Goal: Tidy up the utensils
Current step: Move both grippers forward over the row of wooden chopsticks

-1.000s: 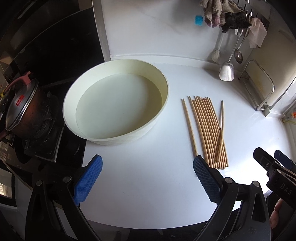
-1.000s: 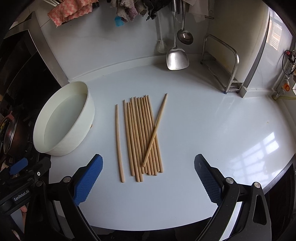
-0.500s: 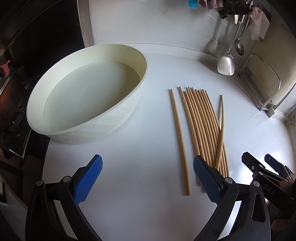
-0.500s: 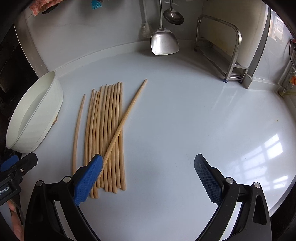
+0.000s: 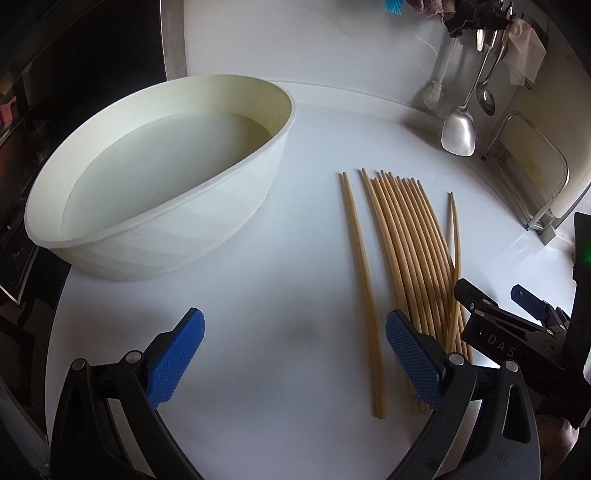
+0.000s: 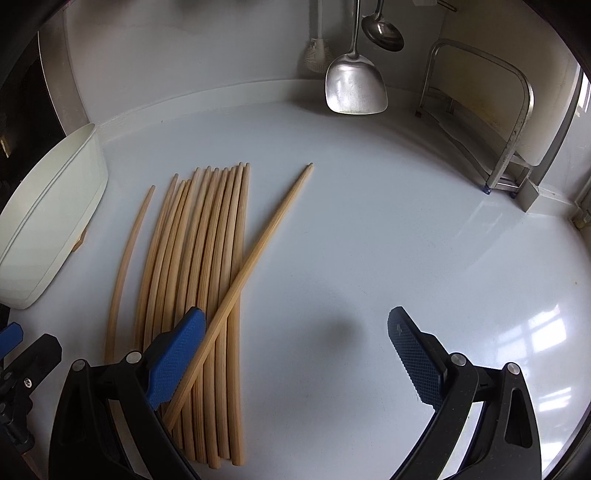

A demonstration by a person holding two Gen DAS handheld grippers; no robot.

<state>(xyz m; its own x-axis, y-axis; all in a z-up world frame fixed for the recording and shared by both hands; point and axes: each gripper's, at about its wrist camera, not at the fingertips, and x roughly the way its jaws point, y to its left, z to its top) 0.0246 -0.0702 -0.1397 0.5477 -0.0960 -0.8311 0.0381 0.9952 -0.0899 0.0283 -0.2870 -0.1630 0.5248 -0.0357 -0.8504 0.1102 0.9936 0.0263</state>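
Several wooden chopsticks [image 5: 410, 243] [image 6: 207, 251] lie side by side on the white counter. One single chopstick [image 5: 360, 280] [image 6: 127, 258] rests apart on their left, and another chopstick [image 6: 255, 266] crosses the bundle at a slant. My left gripper [image 5: 295, 362] is open low over the counter, its right pad beside the near ends of the bundle. My right gripper [image 6: 295, 354] is open too, its left finger [image 6: 177, 354] over the bundle's near ends. Nothing sits between either pair of fingers.
A wide white basin [image 5: 159, 184] [image 6: 48, 229] holding water stands left of the chopsticks. A steel spatula [image 6: 354, 77], a ladle [image 6: 382, 31] and a brush hang at the back wall. A metal rack [image 6: 491, 122] stands at the right. A dark stove area borders the left.
Both grippers have come forward and lower toward the chopsticks, which now look larger. The right gripper has shifted right, so the bundle lies under its left finger. The chopsticks have not moved.
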